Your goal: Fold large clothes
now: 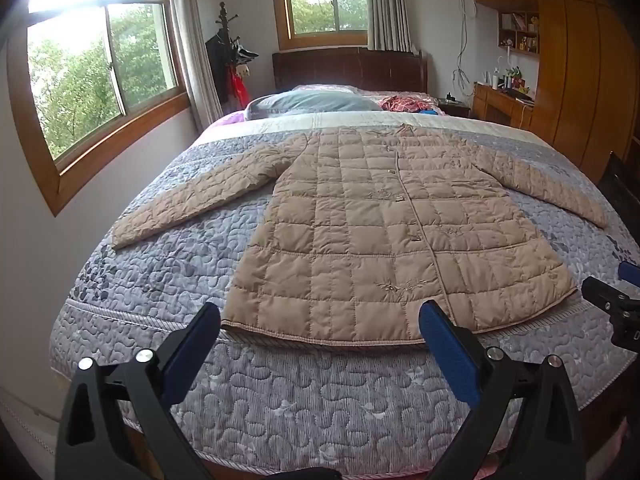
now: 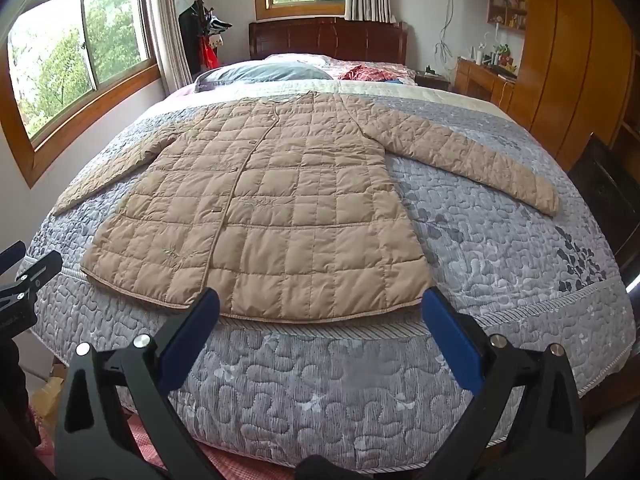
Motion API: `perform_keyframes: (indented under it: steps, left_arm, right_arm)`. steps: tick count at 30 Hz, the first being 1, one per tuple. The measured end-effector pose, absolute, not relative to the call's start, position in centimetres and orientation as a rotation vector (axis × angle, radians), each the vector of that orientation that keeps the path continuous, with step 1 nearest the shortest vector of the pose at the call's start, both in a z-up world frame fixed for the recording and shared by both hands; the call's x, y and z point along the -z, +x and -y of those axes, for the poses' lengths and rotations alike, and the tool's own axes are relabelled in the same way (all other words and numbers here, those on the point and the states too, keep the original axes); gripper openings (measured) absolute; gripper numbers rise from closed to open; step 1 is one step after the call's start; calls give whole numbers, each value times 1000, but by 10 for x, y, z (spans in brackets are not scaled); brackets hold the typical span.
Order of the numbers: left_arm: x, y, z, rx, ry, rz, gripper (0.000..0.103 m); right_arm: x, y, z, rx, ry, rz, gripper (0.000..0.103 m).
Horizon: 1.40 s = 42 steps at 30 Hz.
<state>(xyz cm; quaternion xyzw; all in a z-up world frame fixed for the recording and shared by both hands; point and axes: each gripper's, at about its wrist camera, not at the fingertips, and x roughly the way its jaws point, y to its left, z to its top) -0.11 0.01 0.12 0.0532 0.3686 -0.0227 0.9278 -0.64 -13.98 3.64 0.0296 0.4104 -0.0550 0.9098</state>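
Note:
A long tan quilted coat (image 1: 360, 232) (image 2: 260, 216) lies flat and face up on the bed, buttoned, both sleeves spread out to the sides, hem toward me. My left gripper (image 1: 320, 312) hovers open above the foot of the bed, just short of the hem's left half, nothing between its blue pads. Over the hem's right half my right gripper (image 2: 320, 300) also stands open and empty. Each gripper shows at the edge of the other's view: the right one (image 1: 612, 300) and the left one (image 2: 28, 276).
The bed carries a grey-lilac quilted bedspread (image 1: 280, 392) (image 2: 500, 248), with a grey pillow (image 1: 312, 101) and red clothes (image 1: 404, 102) near the dark headboard. Windows line the left wall; a wooden wardrobe (image 1: 580, 80) and desk stand at right. A coat rack (image 1: 228, 52) fills the far corner.

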Motion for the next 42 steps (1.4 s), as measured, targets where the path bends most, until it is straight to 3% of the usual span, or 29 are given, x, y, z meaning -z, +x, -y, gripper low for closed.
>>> perform_keyframes:
  steps: [42]
  left_arm:
    - [-1,0,-3,40,114,-754,99]
  right_arm:
    - [-38,-2,133,105,49,-854,100]
